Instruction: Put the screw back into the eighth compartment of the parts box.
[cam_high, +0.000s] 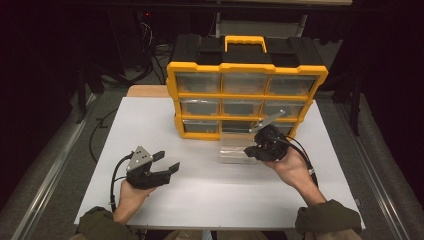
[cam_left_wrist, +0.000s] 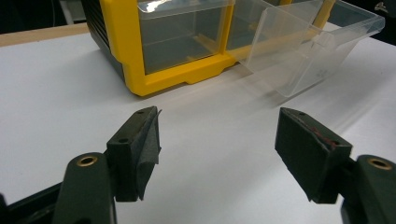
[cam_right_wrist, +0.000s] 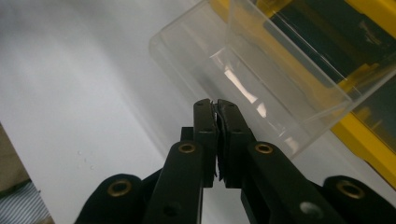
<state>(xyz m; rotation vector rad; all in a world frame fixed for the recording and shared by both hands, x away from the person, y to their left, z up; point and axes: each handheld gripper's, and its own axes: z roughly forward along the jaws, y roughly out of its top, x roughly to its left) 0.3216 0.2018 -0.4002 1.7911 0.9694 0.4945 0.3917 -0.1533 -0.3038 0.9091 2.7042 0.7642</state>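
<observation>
A white table stands in a dark room, with cables on the floor behind it. At the far side of the table is a big yellow and black box of drawers with a yellow handle on top. It has three rows of see-through drawers. I cannot read any words or brand names on it; a faint mark on the side of the pulled-out drawer in the left gripper view is too small to read.

One clear drawer is pulled out from the bottom row, in the middle. It sits on the table just in front of the box.

The right gripper is at the near right edge of that drawer. In the right gripper view its two black jaws are pressed together, and the thin clear front wall of the drawer seems to be pinched between the tips. The drawer looks empty there.

The left gripper is on the left, nearer the person, well away from the drawer and box. Its jaws are spread wide with nothing between them, just the white table underneath.

The high view shows both hands, green sleeves and the whole box. The left gripper view shows the drawer from the side, sticking out of the yellow frame, and a grey pad on one finger peeling a little. The right gripper view shows the pinch up close, plus a bit of striped cloth at the bottom left.
</observation>
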